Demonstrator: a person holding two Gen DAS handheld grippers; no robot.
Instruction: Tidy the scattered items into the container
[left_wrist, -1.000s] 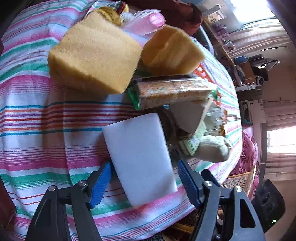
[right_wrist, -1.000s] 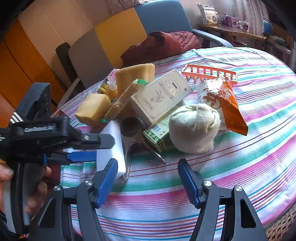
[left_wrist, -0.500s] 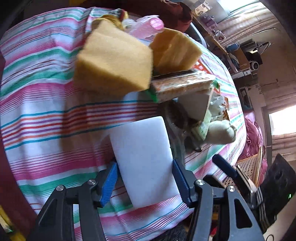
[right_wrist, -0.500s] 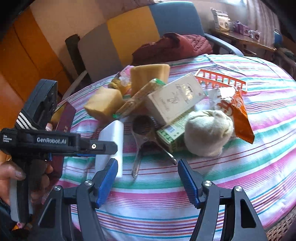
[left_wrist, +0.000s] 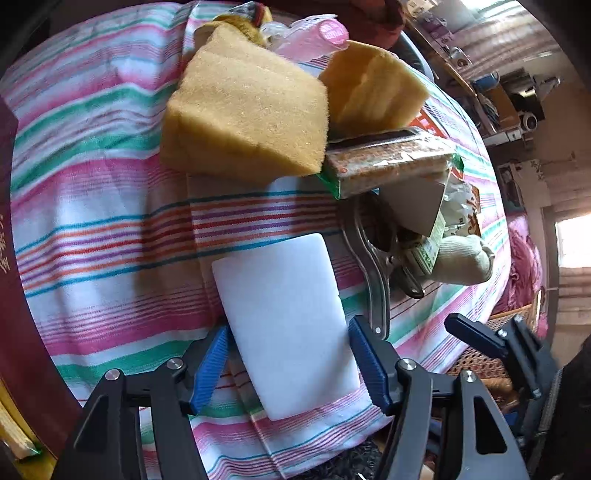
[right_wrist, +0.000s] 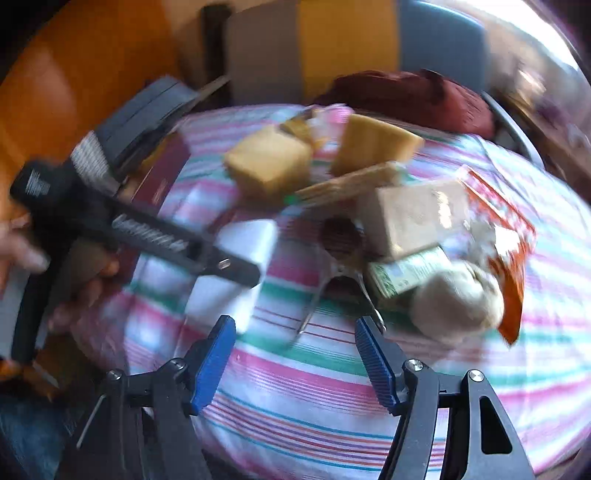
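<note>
Currently your left tool (left_wrist: 288, 363) straddles the white block (left_wrist: 284, 325), which lies flat on the striped bench (left_wrist: 96, 206). Its jaws closed on the block and have just eased wider again; whether the blue pads (left_wrist: 210, 365) press its sides or only flank them cannot be told from the left wrist view. Beyond the block sits the large yellow sponge (left_wrist: 247, 118), with a second sponge (left_wrist: 373, 85) to its right. A cracker packet (left_wrist: 391, 162) leans on both. Right of the block lie a metal clamp (left_wrist: 373, 266), a cardboard box (left_wrist: 413, 206) and a rolled cream sock (left_wrist: 465, 258), all crowded together. A dark red book (left_wrist: 11, 295) sits at the far left edge. Your right tool (right_wrist: 295, 363) (its view is motion-blurred) hangs wide above bare cloth with nothing between its jaws. The orange snack bag (right_wrist: 506, 251) lies beside the sock.
</note>
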